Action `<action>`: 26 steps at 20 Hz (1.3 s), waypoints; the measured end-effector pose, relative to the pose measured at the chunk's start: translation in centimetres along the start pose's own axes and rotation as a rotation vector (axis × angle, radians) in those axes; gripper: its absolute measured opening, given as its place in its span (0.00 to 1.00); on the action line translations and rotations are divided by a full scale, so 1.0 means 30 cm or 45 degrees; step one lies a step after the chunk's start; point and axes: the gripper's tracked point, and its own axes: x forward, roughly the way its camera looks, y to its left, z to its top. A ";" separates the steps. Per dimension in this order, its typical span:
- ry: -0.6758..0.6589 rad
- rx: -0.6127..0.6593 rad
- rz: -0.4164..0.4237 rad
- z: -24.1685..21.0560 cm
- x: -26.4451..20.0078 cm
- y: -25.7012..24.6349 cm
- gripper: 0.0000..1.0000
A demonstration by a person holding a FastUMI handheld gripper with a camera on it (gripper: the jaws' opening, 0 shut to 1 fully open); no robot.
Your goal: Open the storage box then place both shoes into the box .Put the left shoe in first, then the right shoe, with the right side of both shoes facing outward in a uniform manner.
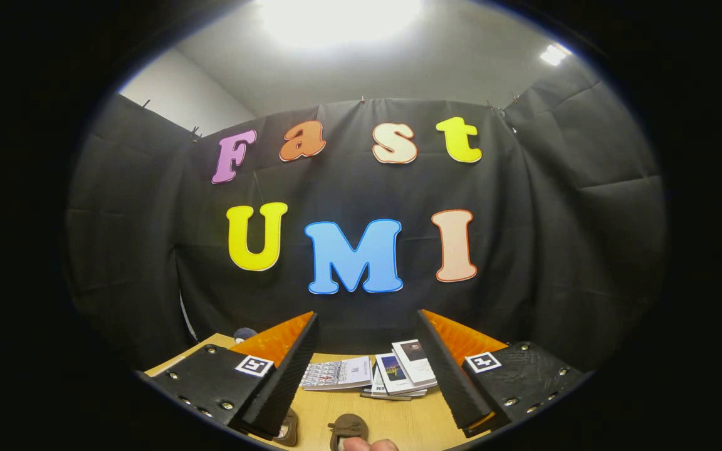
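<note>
Between the spread fingers of the claw (367, 369), low and close in: two brown shoes, both cut off at the bottom — one (287, 430) tucked against the tip of the left finger, the other (348, 428) near the middle of the gap. Touching that second shoe from below, a fingertip (367, 445) of a person's hand. Farther ahead, also between the fingers: a loose fan of booklets (370, 374), about four, overlapping and lying flat; exact count hard to tell where they stack. Beyond the left finger, near the table's far corner: one small dark rounded thing (245, 333), too little of it visible to name.

Claw wide apart, nothing pinched, neither finger pressing on anything; whether the left tip actually touches the nearer shoe cannot be told. Held roughly level, pointing over the shoes toward the back wall.

Underneath: a pale wooden table (411, 419), bare around the shoes and booklets. Beyond the fingertips: black cloth (555, 238) hung as the booth's wall, pinned along its top edge, folding round on both sides. Above that, a pale wall and ceiling with one bright lamp (339, 19) overhead and a smaller light (553, 54) off toward the right finger's side.
</note>
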 end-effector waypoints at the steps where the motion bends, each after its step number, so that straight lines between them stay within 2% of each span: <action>1: 0.007 0.004 0.016 -0.020 0.004 0.016 0.96; 4: 0.050 0.053 0.105 -0.095 0.025 0.086 0.96; 8: 0.188 0.197 0.298 -0.275 0.053 0.225 0.96; 13: 0.439 0.414 0.542 -0.561 0.063 0.423 0.96; 18: 0.688 0.631 0.733 -0.808 0.029 0.618 0.96; 24: 1.014 0.896 0.930 -1.078 -0.030 0.859 0.96; 26: 1.106 0.955 0.959 -1.160 -0.042 0.928 0.96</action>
